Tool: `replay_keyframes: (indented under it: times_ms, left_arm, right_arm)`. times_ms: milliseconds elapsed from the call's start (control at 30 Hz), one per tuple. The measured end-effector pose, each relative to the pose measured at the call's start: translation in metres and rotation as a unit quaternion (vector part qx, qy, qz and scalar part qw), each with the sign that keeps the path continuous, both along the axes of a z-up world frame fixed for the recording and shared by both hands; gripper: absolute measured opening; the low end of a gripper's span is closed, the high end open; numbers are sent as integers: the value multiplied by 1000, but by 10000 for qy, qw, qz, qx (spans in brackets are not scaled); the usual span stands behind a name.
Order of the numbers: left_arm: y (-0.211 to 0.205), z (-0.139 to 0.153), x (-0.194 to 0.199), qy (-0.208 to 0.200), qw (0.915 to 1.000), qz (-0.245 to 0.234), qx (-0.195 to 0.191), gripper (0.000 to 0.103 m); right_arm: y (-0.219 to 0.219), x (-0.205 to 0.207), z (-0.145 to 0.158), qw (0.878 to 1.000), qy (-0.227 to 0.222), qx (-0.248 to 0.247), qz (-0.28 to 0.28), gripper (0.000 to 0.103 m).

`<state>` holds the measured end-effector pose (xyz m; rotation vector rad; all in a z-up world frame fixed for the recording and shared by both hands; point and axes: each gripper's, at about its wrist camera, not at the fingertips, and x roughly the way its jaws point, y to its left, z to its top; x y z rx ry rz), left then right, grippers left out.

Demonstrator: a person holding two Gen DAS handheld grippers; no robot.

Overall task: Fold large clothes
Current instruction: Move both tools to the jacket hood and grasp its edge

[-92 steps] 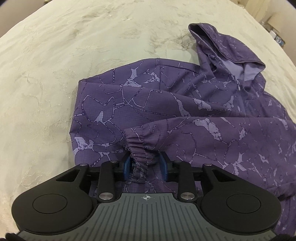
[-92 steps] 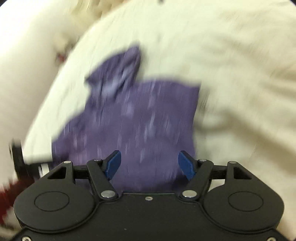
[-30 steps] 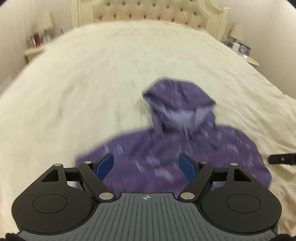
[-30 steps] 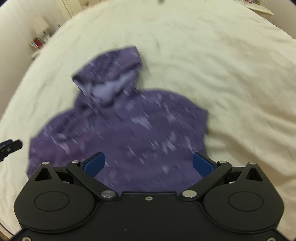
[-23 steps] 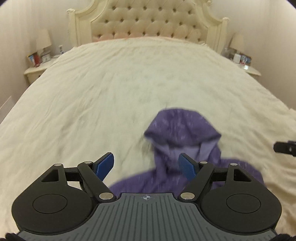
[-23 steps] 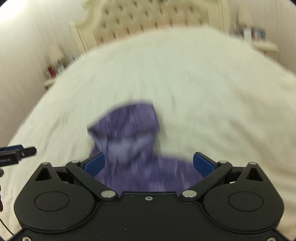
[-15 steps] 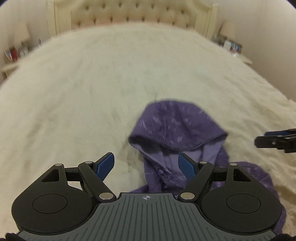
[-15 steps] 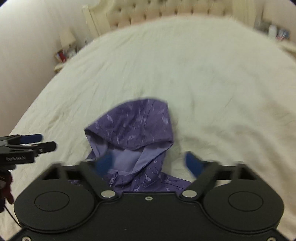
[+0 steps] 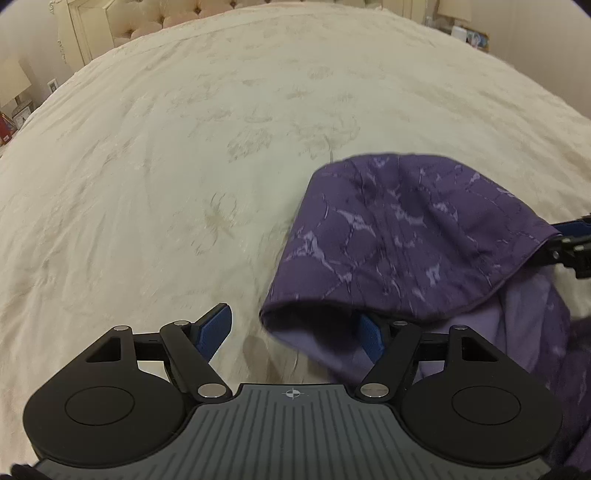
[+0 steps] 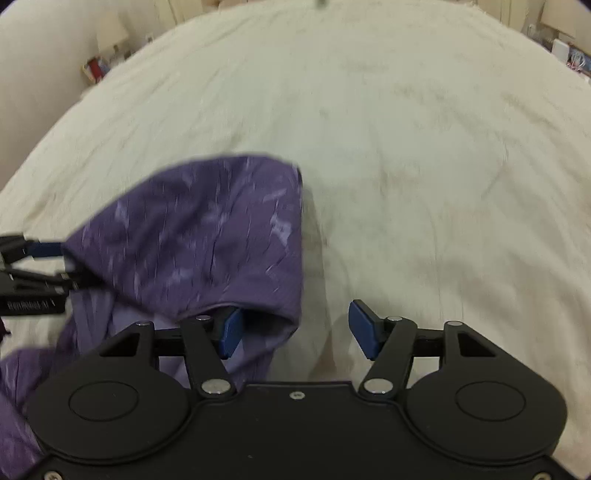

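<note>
The purple hooded jacket with a pale cracked-marble print (image 9: pixel 399 236) lies on the cream embroidered bedspread (image 9: pixel 184 166), its hood pointing up the bed towards the tufted headboard (image 9: pixel 192 14). Only the hood and a little of the body beside it show in either view. The hood probably gets attention now because it sticks out beyond the jacket's body and must be turned in before the garment makes a tidy rectangle.

The left hand-held gripper (image 9: pixel 291 332) sits at the hood's left corner. Its jaws stand well apart and have just been closing a little; the left blue pad hangs over bare bedspread, while the right pad is tucked under the hood's rim beside the lilac lining. The corner lies between the jaws, and no pinch is visible yet.

The right hand-held gripper (image 10: pixel 297 330) mirrors it at the hood's right corner. Its jaws have just been closing sharply and now stand about half open; the left pad is against the lining under the rim, the right pad over bedspread. The fabric is bracketed, apparently not clamped.
</note>
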<state>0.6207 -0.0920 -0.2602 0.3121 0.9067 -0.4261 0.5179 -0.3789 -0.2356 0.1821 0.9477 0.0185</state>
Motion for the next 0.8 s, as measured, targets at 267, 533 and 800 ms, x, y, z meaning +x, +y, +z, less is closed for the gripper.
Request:
replay_keyframes:
  times_ms: [267,533,800]
  left_arm:
    - [-9,-13,10,-124,9999,-24,103,40]
    - [69,42,-23,-885,9742,1597,-1326,22]
    - [28,1,-37,-1188,9900,-279,711,42]
  right_arm:
    - [47,-5,65,9871,-1013,275,1209,13]
    - [44,-32,91,9799,-1368,-424,1392,13]
    - [22,-16,-4,9799,-153,-1507,1300,26]
